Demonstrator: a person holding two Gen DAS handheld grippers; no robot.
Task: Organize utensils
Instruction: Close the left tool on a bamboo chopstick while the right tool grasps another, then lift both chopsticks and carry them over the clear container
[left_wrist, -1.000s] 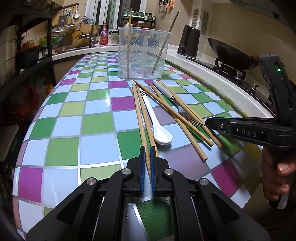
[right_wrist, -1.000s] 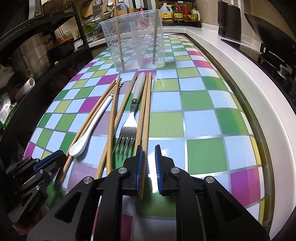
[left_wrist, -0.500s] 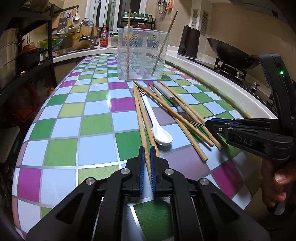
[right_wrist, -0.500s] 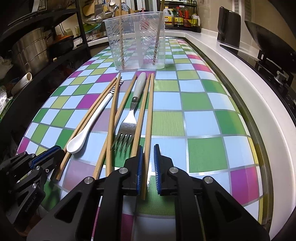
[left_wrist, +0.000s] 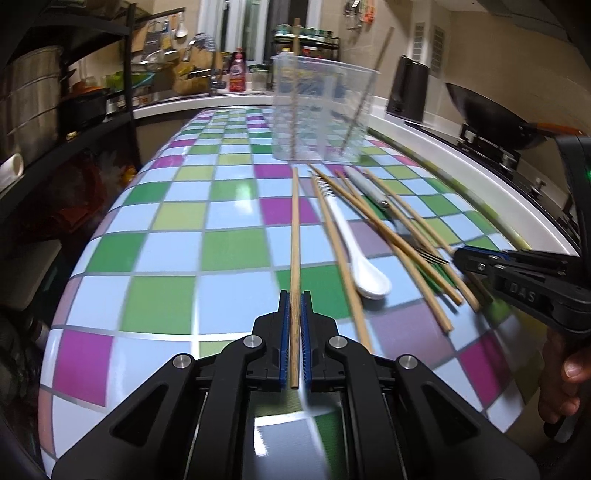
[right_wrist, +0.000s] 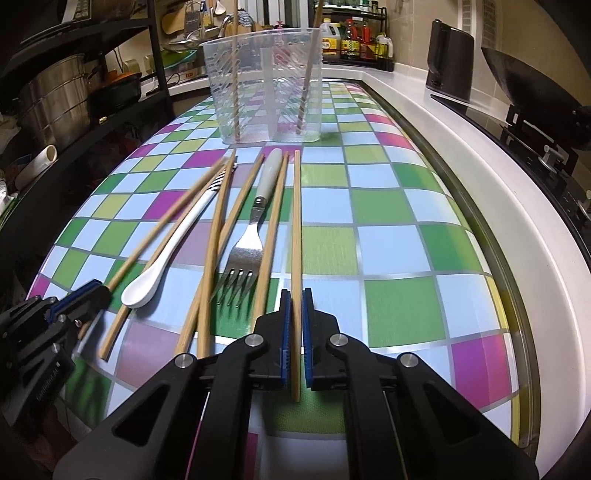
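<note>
Left tongs (left_wrist: 295, 306): pinching one long wooden chopstick (left_wrist: 294, 236).
Right tongs (right_wrist: 296, 304): clamped on another pale wooden chopstick (right_wrist: 296, 221).
Checkered desk (right_wrist: 399, 236): white ceramic spoon (right_wrist: 162, 266), steel fork (right_wrist: 243, 251).

A home kitchen is showing here — behind the checkered table (right_wrist: 399, 306) a wok (left_wrist: 491, 114) is sitting on a stove, beside it a kettle (right_wrist: 450, 61), bottles (right_wrist: 354, 42) and shelved pots (right_wrist: 55, 96).

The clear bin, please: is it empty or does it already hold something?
Not empty: the clear bin holds two chopsticks, leaning upright inside.
</note>
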